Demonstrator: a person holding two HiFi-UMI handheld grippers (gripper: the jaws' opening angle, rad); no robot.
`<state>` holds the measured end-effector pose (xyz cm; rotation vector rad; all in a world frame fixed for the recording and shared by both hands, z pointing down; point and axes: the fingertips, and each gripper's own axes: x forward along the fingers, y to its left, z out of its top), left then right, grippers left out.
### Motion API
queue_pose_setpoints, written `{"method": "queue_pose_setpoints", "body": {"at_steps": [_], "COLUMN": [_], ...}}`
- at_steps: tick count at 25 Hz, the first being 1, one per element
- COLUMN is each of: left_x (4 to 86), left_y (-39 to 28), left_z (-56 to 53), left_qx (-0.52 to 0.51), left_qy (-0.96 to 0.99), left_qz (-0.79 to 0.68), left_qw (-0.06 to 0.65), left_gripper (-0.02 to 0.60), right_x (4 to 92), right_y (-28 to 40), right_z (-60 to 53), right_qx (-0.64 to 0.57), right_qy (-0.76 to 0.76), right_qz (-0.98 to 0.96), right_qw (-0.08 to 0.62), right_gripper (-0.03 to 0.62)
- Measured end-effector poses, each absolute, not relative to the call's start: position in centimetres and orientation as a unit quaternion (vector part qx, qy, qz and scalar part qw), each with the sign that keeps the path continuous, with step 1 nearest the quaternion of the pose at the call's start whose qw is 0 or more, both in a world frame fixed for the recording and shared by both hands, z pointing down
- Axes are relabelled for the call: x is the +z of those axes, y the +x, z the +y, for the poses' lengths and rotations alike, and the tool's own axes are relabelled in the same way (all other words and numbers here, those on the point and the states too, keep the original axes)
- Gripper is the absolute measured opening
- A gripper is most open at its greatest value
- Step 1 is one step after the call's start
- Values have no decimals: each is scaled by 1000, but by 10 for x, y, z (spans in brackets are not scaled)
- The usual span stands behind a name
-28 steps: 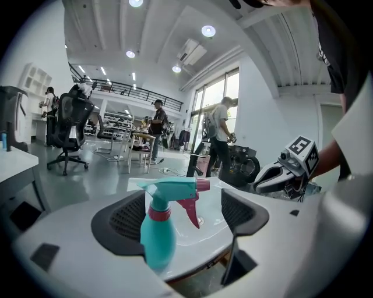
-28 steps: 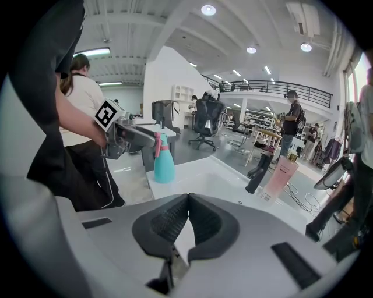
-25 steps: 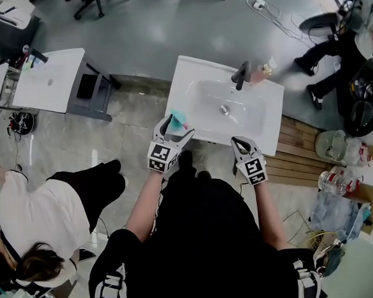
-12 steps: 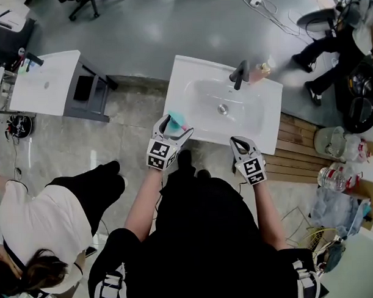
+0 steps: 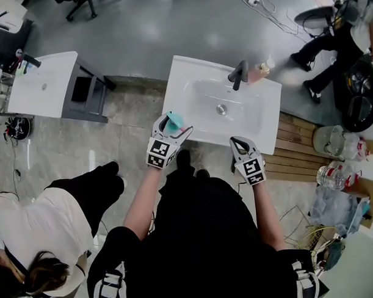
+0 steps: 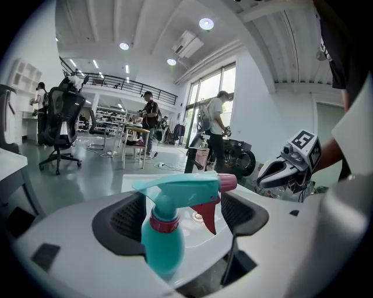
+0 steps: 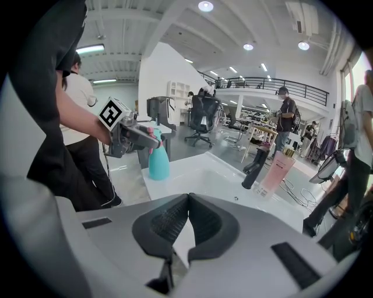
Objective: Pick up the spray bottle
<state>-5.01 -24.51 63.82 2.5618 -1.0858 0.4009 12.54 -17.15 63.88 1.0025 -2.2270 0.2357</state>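
A teal spray bottle [image 5: 175, 121] with a pink nozzle and red trigger stands upright on the front left corner of the white sink [image 5: 190, 72]. My left gripper [image 5: 171, 124] is open, one finger on each side of the bottle's neck. In the left gripper view the bottle [image 6: 163, 233] sits between the pads [image 6: 125, 218] with a gap on both sides. My right gripper [image 5: 238, 141] hangs shut at the sink's front edge, right of the basin. Its pads meet at the tips [image 7: 187, 201], with nothing between them. From there the bottle [image 7: 158, 160] shows at the left.
A black tap [image 5: 239, 75] and a pink bottle [image 5: 257, 72] stand at the sink's back rim. A second white sink [image 5: 44, 83] is at the far left. A person [image 5: 42, 223] crouches at my left. Wooden slats [image 5: 302, 147] and water jugs [image 5: 336, 146] lie to the right.
My left gripper has crept slightly further around the spray bottle. The right gripper has barely moved. The person at the left has shifted lower in the view.
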Motion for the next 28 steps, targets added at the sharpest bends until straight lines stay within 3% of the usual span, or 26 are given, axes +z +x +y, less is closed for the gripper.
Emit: {"method": "queue_pose_setpoints", "body": {"at_steps": [28], "left_x": [634], "left_y": [-46], "left_z": [-250], "left_qx": [127], "left_qy": [917], "left_qz": [-350], "left_qw": [142], "left_gripper": [345], "right_x": [646], "right_y": [130], "right_z": [-176], "right_qx": [104], "right_qy": [400], "right_qz": [-846], "right_qw": [337], "right_gripper": [17]}}
